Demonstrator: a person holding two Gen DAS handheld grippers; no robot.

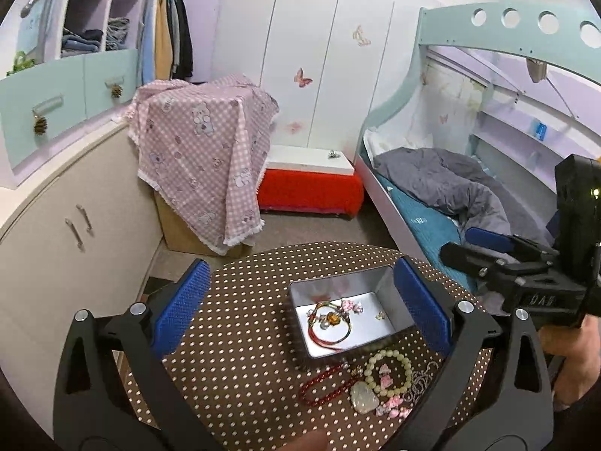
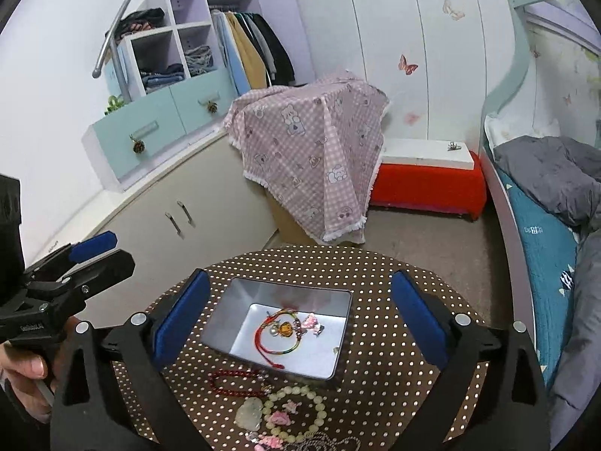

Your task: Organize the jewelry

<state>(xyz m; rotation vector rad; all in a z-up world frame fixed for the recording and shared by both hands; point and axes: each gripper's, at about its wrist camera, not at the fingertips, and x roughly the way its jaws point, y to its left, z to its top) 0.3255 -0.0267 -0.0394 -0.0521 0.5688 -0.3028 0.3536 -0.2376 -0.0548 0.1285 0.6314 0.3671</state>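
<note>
Both grippers empty, jaws wide. Pale bead bracelet (image 2: pixel 296 411) lies on bench just before tin (image 2: pixel 278 332), nearest right gripper (image 2: pixel 300 319); left gripper (image 1: pixel 300 300) off-side.

The open tin (image 2: pixel 240 323), lower centre, looks like smooth, dull-sheened metal. It sits on a matt dotted tablecloth (image 2: pixel 379 387). The gripper pads (image 2: pixel 417 319) look like textured blue rubber.

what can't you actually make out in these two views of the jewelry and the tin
- Small gold piece in the rectangular silver metal tin: too small to identify in the left wrist view; in the right wrist view the tin's rim half hides it.
- Silver chain: cut off by the bottom edge, right wrist view.
- Pink flower-bead strand: its lower end runs behind the left gripper's finger, left wrist view.
</note>
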